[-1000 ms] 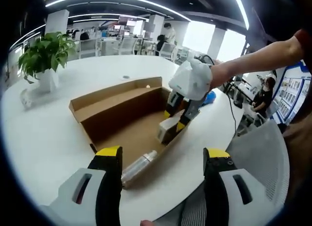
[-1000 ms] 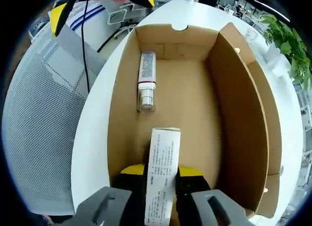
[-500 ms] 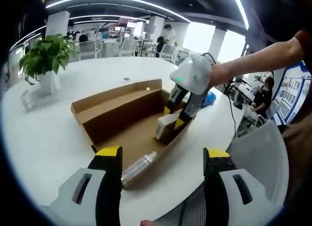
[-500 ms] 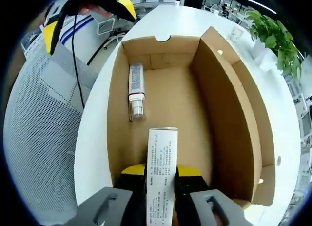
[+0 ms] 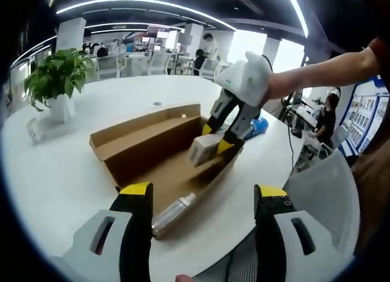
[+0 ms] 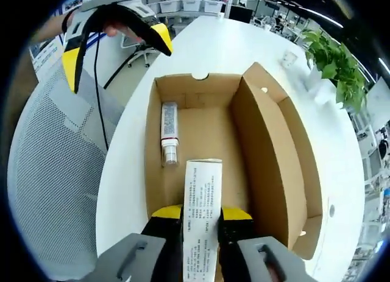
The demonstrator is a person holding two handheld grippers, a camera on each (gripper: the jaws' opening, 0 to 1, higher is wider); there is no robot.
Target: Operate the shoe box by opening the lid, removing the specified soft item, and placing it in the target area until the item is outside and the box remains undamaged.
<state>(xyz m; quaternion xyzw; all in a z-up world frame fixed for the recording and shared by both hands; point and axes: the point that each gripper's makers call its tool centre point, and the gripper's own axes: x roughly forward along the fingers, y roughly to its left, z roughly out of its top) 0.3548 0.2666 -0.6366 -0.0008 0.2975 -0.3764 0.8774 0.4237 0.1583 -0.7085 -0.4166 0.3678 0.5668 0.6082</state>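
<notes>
An open brown cardboard shoe box [image 5: 152, 145] [image 6: 274, 142] lies on the round white table, its lid folded back. My right gripper [image 6: 201, 218] [image 5: 214, 141] is shut on a small white printed carton [image 6: 202, 203] [image 5: 204, 149], holding it lifted above the box's inside. A slim silver-white bottle [image 6: 167, 133] [image 5: 172, 207] lies on the box floor. My left gripper [image 5: 201, 193] is open with nothing between its jaws, held back near the table's edge; it appears at the top left of the right gripper view [image 6: 116, 35].
A potted green plant [image 5: 56, 75] [image 6: 332, 63] in a white pot stands on the table beyond the box. A grey mesh chair [image 6: 55, 172] [image 5: 323, 197] sits beside the table. A blue object [image 5: 261, 123] lies behind the right gripper. Office desks and people fill the background.
My right gripper has risen with the white carton, lifting it up from the box floor; the box looks smaller in the right gripper view. My left gripper has stayed put.
</notes>
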